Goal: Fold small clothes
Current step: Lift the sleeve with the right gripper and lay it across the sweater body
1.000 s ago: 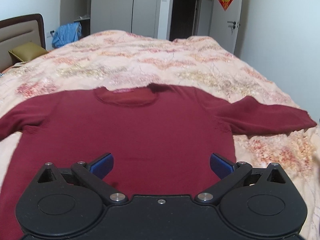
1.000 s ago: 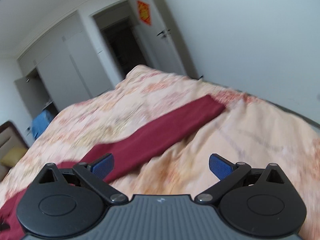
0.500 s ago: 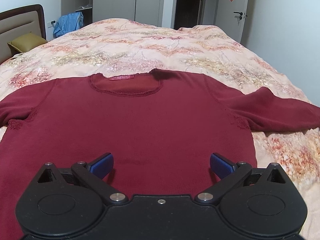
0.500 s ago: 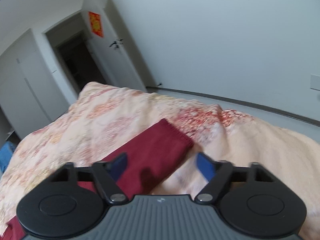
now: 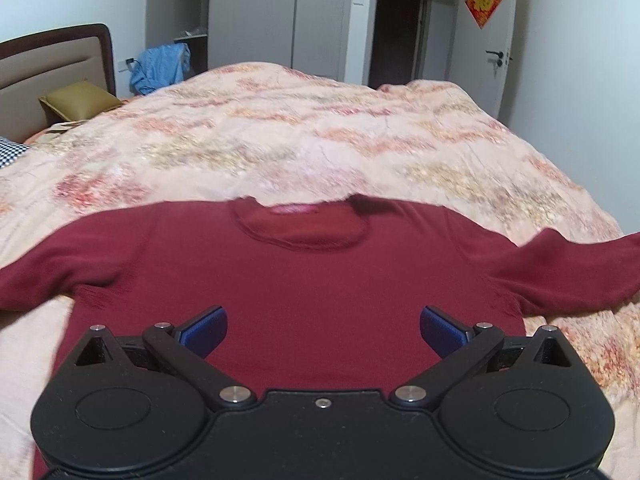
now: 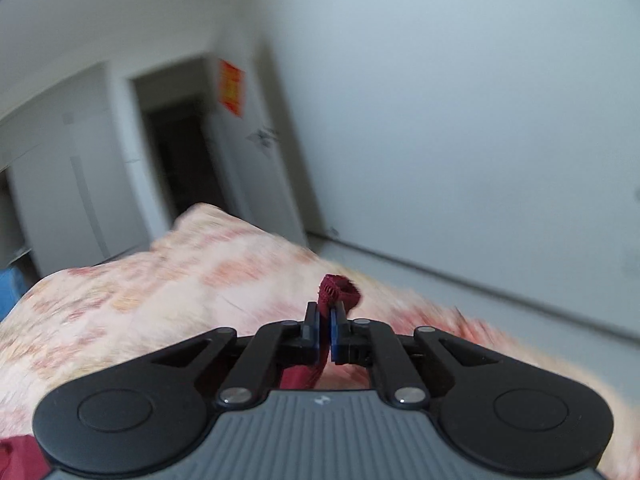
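R tongs [image 6: 325,322], wide open a sec ago, had just closed on the cuff [image 6: 338,289] of the maroon sweater [image 5: 304,280] spread flat on the bed [image 5: 320,136] (L tongs [image 5: 323,330] stayed wide, empty, over the body), so the sleeve fold-in prob. came next.

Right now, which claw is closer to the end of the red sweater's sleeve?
Right. The right claw is pinched shut on the sleeve end. The left claw hangs open over the sweater's middle, away from it.
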A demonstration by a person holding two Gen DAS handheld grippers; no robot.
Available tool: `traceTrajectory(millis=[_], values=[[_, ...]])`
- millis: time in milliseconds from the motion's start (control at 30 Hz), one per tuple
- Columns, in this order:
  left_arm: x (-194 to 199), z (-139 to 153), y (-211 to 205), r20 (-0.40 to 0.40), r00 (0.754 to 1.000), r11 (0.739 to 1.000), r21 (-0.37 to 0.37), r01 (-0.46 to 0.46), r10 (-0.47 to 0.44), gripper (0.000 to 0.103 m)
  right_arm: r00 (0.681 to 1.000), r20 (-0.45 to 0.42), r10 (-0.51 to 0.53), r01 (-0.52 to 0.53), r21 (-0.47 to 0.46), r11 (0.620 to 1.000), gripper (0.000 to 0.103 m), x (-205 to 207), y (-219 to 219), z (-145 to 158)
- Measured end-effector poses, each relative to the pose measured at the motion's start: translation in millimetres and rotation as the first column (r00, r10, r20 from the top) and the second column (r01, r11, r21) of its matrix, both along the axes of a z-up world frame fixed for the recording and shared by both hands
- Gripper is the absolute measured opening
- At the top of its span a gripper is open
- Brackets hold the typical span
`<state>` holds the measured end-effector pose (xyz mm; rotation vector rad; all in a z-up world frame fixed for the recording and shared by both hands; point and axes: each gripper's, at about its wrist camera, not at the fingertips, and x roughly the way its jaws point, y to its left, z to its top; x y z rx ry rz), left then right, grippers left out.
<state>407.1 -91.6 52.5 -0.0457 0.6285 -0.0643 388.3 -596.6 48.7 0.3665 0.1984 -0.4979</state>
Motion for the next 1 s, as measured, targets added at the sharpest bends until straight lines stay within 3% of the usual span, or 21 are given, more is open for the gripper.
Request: traceTrajectory(millis=[100,200,300,433,567,767,900,1000], values=[[-5.4,9.4,19.5,0.012,0.999,0.999,-0.018,-0.033,0.033,0.102,0.994,0.044,0.105,-0.100,-0.095,0.990,0.006,2.1,38.3,34.3],[-9.8,17.6,39.6,0.031,0.998,0.998,-0.032,-0.061,0.062,0.102,0.967,0.080,0.244,-0.230,-0.149,0.962,0.006,6.0,87.6,65.3],[-14.7,25.0,60.0,0.052,0.994,0.995,-0.023,-0.100,0.101,0.102,0.918,0.093,0.386,-0.363,-0.199,0.911,0.006,12.7,146.2,87.4],[-21.7,32.4,93.3,0.072,0.983,0.986,-0.043,-0.163,0.166,0.102,0.826,0.064,0.560,-0.532,-0.238,0.812,0.006,27.1,227.8,101.1],[-28.7,31.9,124.1,0.072,0.970,0.971,-0.071,-0.226,0.231,0.102,0.739,-0.010,0.674,-0.654,-0.254,0.713,0.006,44.4,306.6,94.6],[-38.0,20.3,154.1,0.057,0.961,0.960,-0.086,-0.267,0.272,0.102,0.636,-0.180,0.751,-0.763,-0.294,0.575,0.006,59.4,413.1,55.8],[-34.1,14.2,159.2,0.053,0.958,0.957,-0.087,-0.278,0.283,0.102,0.558,-0.284,0.780,-0.826,-0.272,0.493,0.006,54.3,456.4,23.7],[-29.3,11.3,160.6,0.060,0.954,0.951,-0.112,-0.287,0.295,0.102,0.502,-0.333,0.799,-0.864,-0.237,0.444,0.008,42.6,462.6,13.1]])
